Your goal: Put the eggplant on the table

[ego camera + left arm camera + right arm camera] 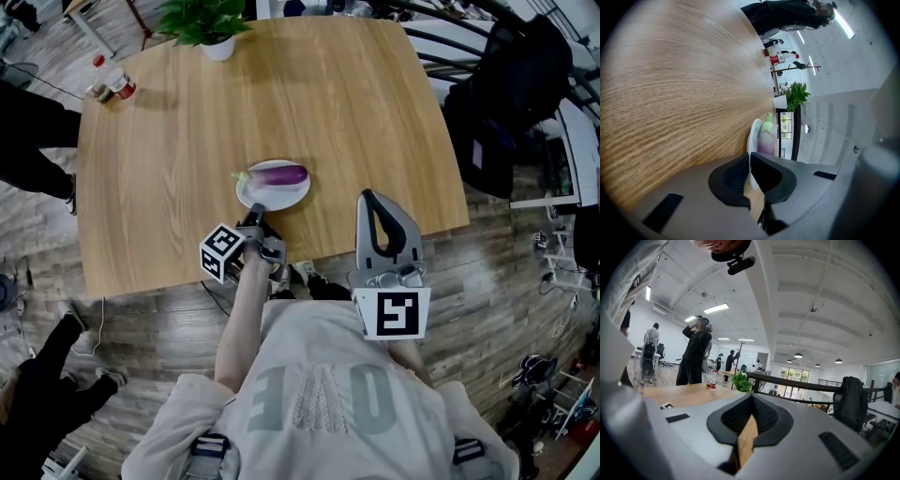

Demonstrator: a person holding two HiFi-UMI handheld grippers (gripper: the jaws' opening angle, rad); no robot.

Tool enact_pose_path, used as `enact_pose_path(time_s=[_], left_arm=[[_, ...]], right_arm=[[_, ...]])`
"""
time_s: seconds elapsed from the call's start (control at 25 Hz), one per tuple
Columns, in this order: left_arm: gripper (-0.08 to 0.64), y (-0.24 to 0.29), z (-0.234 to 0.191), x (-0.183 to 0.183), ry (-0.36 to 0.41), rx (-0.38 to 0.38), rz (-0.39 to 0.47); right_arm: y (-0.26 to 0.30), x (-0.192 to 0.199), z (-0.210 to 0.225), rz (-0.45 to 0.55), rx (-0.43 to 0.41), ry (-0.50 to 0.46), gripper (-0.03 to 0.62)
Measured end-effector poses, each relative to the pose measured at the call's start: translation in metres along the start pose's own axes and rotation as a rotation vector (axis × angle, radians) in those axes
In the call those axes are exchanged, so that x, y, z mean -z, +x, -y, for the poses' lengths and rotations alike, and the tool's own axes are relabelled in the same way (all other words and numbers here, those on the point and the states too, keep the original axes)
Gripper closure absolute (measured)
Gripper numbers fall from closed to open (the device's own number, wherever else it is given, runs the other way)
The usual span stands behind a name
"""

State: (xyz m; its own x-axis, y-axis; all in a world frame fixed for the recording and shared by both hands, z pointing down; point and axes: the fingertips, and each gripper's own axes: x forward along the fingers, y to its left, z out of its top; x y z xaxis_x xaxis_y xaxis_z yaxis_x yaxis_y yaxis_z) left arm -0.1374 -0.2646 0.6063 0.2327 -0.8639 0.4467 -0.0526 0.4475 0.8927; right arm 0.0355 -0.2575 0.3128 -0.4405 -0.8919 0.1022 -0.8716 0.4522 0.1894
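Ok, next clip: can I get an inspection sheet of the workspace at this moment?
Surface: light wooden table with rounded corners.
Job's things: eggplant lies on a white plate near the table's near edge; not yet on the table itself.
Clutter: potted plant at the far edge; bottles at the far left corner.
Grippers: left gripper shut on the plate's near rim; right gripper shut, nothing between its jaws, over the near edge.
Cables: thin dark line on the floor past the left corner, perhaps a cable.
Surroundings: plank floor; bystanders at left; chair draped in dark clothing at right.
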Motion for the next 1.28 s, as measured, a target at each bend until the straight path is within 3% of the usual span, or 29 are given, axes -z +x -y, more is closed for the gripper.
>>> enact_pose_path(time_s=[0.52, 0.76, 1.0, 1.16, 1.28], left_arm=[[0.540, 0.003, -0.004, -0.002, -0.009, -0.038, -0.009], [0.538, 0.003, -0.005, -0.002, 0.007, -0.055, 0.002], [0.406, -0.001, 0.005, -0.003, -0.009, -0.047, 0.011], [0.390, -0.005, 0.004, -0.005, -0.012, -0.063, 0.020], [0.374, -0.013, 0.002, -0.011, 0.041, -0.110, 0.046]], right_arm=[[-0.002, 0.003, 0.006, -0.015, 0.015, -0.033, 0.574], [-0.004, -0.002, 0.008, 0.002, 0.025, -0.002, 0.574], [-0.005, -0.004, 0.002, 0.014, -0.001, -0.003, 0.574], [-0.004, -0.002, 0.001, 0.011, -0.017, 0.003, 0.574], [-0.002, -0.002, -0.001, 0.016, -0.028, 0.016, 0.574]])
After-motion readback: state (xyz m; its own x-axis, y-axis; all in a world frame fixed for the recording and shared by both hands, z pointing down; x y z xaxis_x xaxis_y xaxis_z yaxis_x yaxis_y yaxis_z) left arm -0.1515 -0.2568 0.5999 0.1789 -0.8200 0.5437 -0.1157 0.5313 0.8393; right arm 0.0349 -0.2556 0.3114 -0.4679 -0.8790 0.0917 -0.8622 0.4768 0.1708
